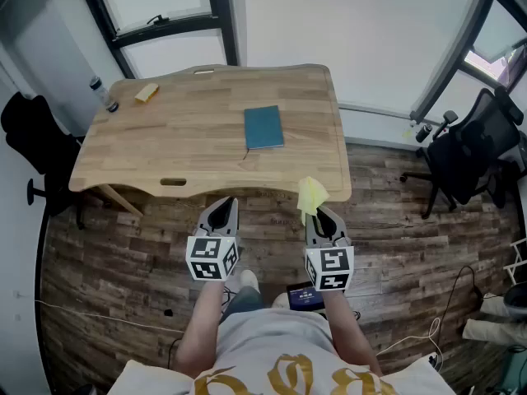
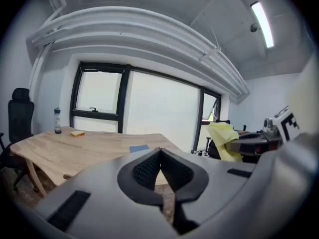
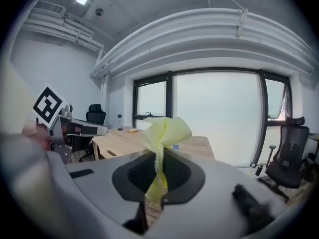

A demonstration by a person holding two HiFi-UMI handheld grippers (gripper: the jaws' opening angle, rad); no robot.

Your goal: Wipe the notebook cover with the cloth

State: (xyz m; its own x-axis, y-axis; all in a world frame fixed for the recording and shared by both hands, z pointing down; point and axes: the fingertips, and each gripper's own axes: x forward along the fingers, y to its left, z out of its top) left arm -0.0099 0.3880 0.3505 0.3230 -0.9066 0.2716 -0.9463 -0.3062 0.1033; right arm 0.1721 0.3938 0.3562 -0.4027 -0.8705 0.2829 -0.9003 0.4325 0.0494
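A teal notebook (image 1: 264, 127) lies flat near the middle of the wooden table (image 1: 189, 151); it shows small and blue in the left gripper view as the notebook (image 2: 139, 148). My right gripper (image 1: 317, 209) hangs in front of the table's near edge, shut on a yellow cloth (image 1: 311, 194) that sticks up from its tips. The cloth (image 3: 163, 133) is pinched between the jaws in the right gripper view. My left gripper (image 1: 224, 206) is beside it, shut and empty, its jaws meeting at the tip (image 2: 159, 152). Both are well short of the notebook.
A water bottle (image 1: 103, 95) and a yellow sponge (image 1: 146, 93) sit at the table's far left corner. Black office chairs stand at the left (image 1: 37, 142) and right (image 1: 473, 151). A phone (image 1: 303, 296) lies on the wooden floor by my feet, with cables nearby.
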